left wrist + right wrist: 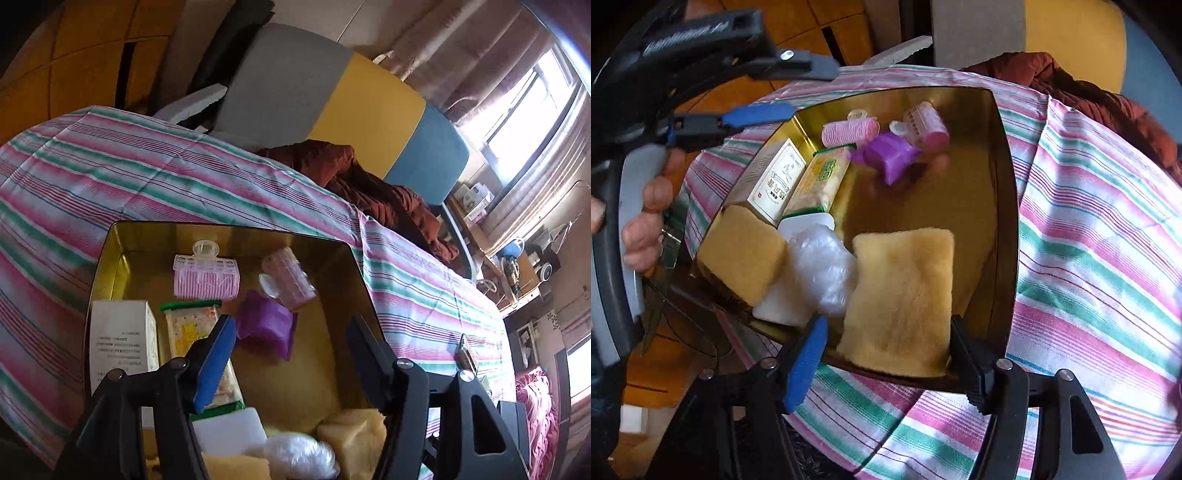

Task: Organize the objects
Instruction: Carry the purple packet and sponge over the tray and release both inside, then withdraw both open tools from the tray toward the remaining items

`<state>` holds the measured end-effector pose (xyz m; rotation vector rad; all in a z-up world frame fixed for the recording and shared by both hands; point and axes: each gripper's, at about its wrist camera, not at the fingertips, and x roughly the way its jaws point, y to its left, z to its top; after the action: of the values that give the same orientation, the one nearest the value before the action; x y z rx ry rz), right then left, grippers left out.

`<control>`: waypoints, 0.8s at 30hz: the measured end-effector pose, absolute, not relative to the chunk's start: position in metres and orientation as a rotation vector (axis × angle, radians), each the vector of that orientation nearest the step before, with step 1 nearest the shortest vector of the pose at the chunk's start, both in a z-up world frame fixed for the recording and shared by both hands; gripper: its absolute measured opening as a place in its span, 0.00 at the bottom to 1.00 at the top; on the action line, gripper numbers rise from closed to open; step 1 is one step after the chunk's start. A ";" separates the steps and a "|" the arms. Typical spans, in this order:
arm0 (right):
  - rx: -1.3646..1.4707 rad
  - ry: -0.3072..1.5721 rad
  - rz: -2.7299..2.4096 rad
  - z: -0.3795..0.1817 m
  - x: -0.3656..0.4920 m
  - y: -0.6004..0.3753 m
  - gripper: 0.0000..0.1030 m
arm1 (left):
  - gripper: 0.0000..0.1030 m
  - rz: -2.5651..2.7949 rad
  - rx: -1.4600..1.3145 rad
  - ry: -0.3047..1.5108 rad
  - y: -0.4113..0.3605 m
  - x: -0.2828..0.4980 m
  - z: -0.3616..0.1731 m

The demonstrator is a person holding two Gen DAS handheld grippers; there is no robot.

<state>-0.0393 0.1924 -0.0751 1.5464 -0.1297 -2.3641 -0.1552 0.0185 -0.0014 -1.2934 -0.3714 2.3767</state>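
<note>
Gold tin, open-topped, sits on the striped cloth and holds everything gathered so far.

Contents, placed relative to the tin:
- Far wall: two pink hair rollers, with a purple packet just in front of them.
- Left wall: white carton lying flat, a green-edged snack pack touching its side.
- Near-left corner: one yellow sponge propped against the wall, with a white block and a crumpled clear bag beside it.
- Near wall: second yellow sponge leaning tilted, its lower edge at the rim.

Right gripper: fingers spread wide, nothing between them, hovering at the near rim on either side of the second sponge. Cannot tell whether a pad touches it.

Left gripper: fingers parted and empty, above the tin's left half. In the right wrist view it sits past the far-left corner, a hand on its handle.

Judgement: sorting looks nearly finished; the middle of the floor is bare.

Risks:
- The tilted sponge at the near wall could tip out over the rim if a finger nudges it upward.
- Closing on the rim instead of the sponge could drag the tin across the loose cloth.
- The rollers are round, so a jolt to the tin could send them rolling.
</note>
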 end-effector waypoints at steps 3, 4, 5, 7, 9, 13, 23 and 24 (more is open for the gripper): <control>1.531 -0.171 -2.367 -0.071 -0.033 0.197 0.73 | 0.62 2.392 -1.298 -0.368 0.012 -0.141 -0.004; 1.522 -0.163 -2.374 -0.068 -0.029 0.196 0.78 | 0.62 2.396 -1.299 -0.369 0.010 -0.137 -0.006; 1.513 -0.149 -2.384 -0.064 -0.026 0.194 0.82 | 0.62 2.412 -1.305 -0.358 0.008 -0.130 -0.009; 1.495 -0.086 -2.441 -0.057 -0.020 0.191 0.91 | 0.62 2.450 -1.298 -0.311 0.008 -0.117 -0.011; 1.464 -0.062 -2.474 -0.050 -0.014 0.191 0.90 | 0.62 2.477 -1.283 -0.261 0.009 -0.105 -0.013; 1.415 -0.060 -2.534 -0.041 -0.009 0.193 0.93 | 0.67 2.533 -1.246 -0.176 0.013 -0.084 -0.012; 1.348 -0.122 -2.659 -0.036 -0.003 0.199 1.00 | 0.68 2.639 -1.168 -0.013 0.025 -0.052 -0.005; 1.346 -0.124 -2.667 -0.035 -0.003 0.200 1.00 | 0.68 2.638 -1.171 -0.007 0.026 -0.050 -0.005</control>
<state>-0.0027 0.2003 -0.0352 1.3464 -0.1236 -2.6674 -0.0503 0.0256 -0.0055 -1.1711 -0.0070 2.6381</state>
